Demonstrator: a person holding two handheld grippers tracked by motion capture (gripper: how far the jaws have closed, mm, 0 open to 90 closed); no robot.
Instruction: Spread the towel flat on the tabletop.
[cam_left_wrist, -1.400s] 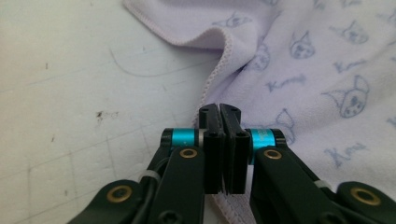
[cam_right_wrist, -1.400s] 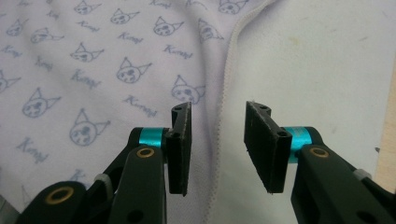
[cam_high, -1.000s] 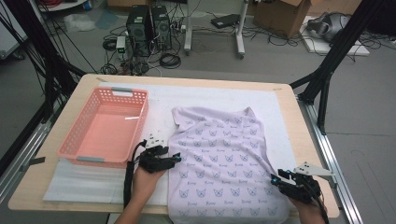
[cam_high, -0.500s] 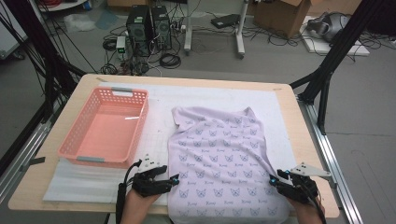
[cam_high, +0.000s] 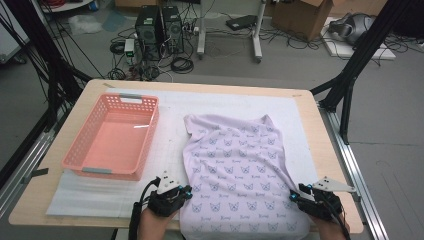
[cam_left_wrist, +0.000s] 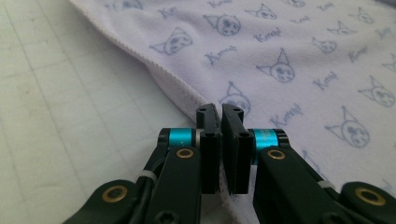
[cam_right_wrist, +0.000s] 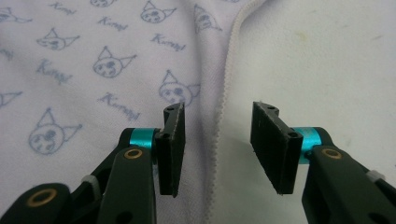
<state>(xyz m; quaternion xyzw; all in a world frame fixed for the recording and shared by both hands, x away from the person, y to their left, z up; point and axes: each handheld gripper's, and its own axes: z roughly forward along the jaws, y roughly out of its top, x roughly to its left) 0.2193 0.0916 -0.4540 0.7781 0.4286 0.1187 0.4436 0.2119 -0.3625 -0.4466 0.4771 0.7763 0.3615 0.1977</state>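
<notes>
step: near-hem pinch | cloth (cam_high: 239, 170) spread flat on table (cam_high: 320, 135) beside basket (cam_high: 112, 135) | left gripper (cam_left_wrist: 220, 114) just closed on cloth edge, seemingly | right gripper (cam_right_wrist: 217, 123) jaws apart astride hem; to be closed squarely before both corners are lifted evenly

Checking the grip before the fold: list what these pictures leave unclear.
- High view: shirt near hem cut off by the bottom edge.
- Left gripper view: the cloth edge between the closed jaws is hidden by them.
- Right gripper view: the hem past the open jaws blurs.
</notes>
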